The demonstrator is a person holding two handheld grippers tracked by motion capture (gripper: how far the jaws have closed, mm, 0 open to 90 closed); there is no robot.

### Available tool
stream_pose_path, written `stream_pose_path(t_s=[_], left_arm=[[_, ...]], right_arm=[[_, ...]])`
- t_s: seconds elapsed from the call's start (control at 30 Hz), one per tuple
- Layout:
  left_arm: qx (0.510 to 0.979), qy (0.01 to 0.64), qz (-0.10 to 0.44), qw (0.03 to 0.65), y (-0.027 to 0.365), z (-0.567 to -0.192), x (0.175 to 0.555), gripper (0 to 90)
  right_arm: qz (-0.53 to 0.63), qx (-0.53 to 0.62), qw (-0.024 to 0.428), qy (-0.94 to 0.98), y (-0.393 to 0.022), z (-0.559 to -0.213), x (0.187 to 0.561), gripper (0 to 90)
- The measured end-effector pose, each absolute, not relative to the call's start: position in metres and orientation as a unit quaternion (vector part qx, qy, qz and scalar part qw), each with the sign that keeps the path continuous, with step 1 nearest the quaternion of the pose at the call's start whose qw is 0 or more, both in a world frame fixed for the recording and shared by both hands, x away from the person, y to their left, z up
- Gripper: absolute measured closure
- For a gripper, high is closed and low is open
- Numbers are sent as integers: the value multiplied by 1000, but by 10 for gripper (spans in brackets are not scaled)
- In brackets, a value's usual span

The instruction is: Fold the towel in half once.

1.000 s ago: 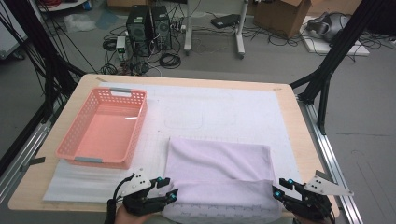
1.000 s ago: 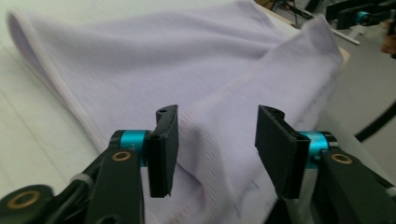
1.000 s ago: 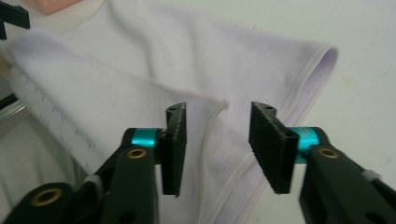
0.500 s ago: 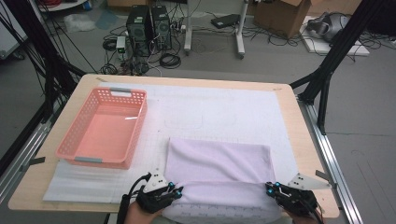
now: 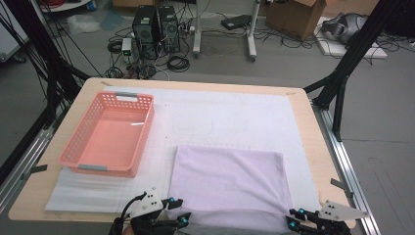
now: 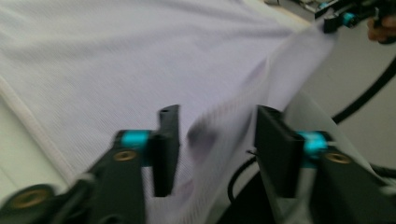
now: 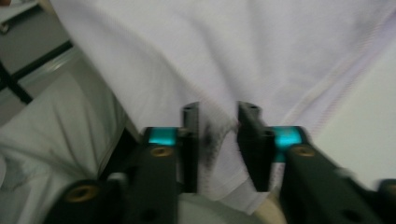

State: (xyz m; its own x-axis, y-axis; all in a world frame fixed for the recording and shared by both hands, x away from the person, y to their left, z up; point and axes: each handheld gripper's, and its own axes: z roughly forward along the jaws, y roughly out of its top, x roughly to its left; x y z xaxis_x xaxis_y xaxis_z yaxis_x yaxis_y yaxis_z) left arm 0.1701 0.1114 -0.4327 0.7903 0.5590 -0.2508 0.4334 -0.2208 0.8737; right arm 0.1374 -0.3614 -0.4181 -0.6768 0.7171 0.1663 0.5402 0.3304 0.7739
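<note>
From above, my left gripper [image 5: 177,215] and right gripper [image 5: 293,220] sit at the near corners of the lilac cloth [image 5: 227,183], which lies flat on the white mat [image 5: 235,117] beside the pink basket [image 5: 107,134]. My gripper views add what that hides — both jaw pairs have just been opening, apart now, with a cloth fold loose between them.
</note>
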Motion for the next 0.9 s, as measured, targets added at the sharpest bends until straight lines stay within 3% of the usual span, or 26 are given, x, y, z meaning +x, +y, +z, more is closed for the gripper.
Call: stream_pose_path(t_s=[0.1,0.27,0.47,0.5,0.57,0.63,0.73,0.9], left_arm=[[763,331,80,549,117,-426,184,433],[749,358,107,547,122,-426,211,435],[743,381,113,538,124,-435,233,432],[742,383,112,539,124,-436,234,429],[739,386,113,540,125,-438,234,428],[741,386,114,537,126,-440,234,427],[737,392,114,539,126,-441,234,425],[736,398,119,534,126,-442,235,418]], right_arm=[[459,401,120,784,-368,-411,144,632],[433,449,171,763,-366,-416,172,720],[388,478,179,767,-349,-438,214,675],[382,481,179,768,-346,-441,219,686],[369,487,188,769,-344,-446,225,813],[370,486,193,768,-346,-445,226,877],[371,496,216,755,-354,-440,223,888],[365,506,203,755,-359,-444,223,842]])
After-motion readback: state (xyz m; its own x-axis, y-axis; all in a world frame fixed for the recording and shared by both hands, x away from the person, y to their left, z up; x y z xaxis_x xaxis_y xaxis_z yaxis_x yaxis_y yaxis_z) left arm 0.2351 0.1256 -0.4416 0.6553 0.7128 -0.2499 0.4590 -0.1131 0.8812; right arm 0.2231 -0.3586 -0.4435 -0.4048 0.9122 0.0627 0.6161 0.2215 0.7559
